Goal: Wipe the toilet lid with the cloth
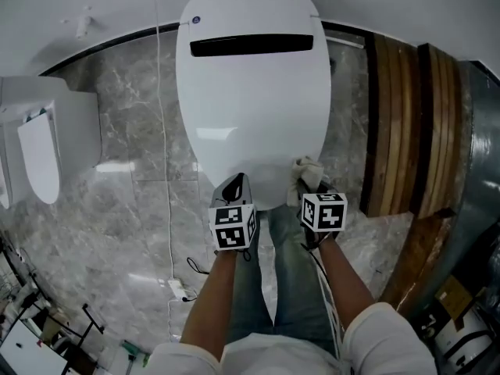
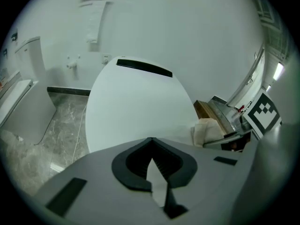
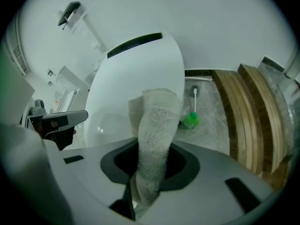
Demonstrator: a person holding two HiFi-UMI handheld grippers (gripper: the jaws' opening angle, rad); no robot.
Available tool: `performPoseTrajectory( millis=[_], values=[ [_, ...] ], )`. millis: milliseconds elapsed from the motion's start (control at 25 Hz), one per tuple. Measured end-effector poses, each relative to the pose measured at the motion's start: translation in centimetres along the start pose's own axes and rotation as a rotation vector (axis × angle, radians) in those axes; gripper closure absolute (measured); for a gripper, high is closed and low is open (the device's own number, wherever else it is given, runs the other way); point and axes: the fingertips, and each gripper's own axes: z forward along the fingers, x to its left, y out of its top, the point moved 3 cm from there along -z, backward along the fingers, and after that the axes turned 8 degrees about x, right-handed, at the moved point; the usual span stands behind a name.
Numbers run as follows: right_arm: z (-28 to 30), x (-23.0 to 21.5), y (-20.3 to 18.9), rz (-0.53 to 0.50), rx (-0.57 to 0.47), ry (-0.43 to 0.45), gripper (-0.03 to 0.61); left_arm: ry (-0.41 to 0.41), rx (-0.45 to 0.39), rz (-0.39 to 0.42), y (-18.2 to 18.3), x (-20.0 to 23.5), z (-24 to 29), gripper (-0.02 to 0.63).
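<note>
Left gripper [image 1: 234, 187] hovering over toilet lid's [image 1: 250, 92] near edge, jaws pressing together on nothing, right gripper [image 1: 314, 184] clamping pale cloth [image 1: 306, 167], cloth sitting at lid's near right rim, wooden boards [image 1: 406, 123] standing rightmost.

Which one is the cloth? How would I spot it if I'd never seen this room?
Find the big white toilet lid over the grey marble floor. At its near edge, on the right side, the right gripper pinches the cloth. It is the only soft, crumpled, cream thing there.
</note>
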Motion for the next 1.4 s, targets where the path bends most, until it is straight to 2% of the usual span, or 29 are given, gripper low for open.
performPoseTrajectory(
  millis=[200,280,360,520,760,960,1080,1240,1400],
  values=[
    [0.5,-0.3,-0.9,0.024,0.010,0.036,0.480,-0.006,0.009,0.024,-0.1,-1.9,-0.6,0.600],
    [1.0,-0.2,0.1,0.040,-0.002,0.077,0.480,-0.005,-0.029,0.030,1.6,-2.0,-1.5,0.600],
    [0.1,0.0,1.6,0.033,-0.062,0.110,0.482,0.005,-0.064,0.034,3.6,-2.3,-3.0,0.600],
    [-4.6,0.8,3.6,-0.028,-0.135,0.086,0.482,0.055,-0.091,0.010,6.6,-2.5,-7.0,0.600],
    [-11.3,2.9,8.1,-0.040,-0.207,0.114,0.482,0.112,-0.179,-0.016,12.2,-2.7,-12.2,0.600],
    [-17.4,5.1,12.1,-0.075,-0.299,0.114,0.482,0.095,-0.258,-0.059,16.1,-4.0,-16.4,0.600],
    [-20.5,5.9,13.6,-0.078,-0.344,0.106,0.482,0.088,-0.296,-0.058,17.9,-5.1,-18.4,0.600],
    [-24.5,7.6,15.1,-0.071,-0.401,0.137,0.482,0.054,-0.353,-0.015,20.5,-7.2,-21.8,0.600],
    [-29.1,10.0,18.3,-0.138,-0.473,0.175,0.482,0.026,-0.448,0.062,24.9,-9.5,-25.7,0.600]
  ],
)
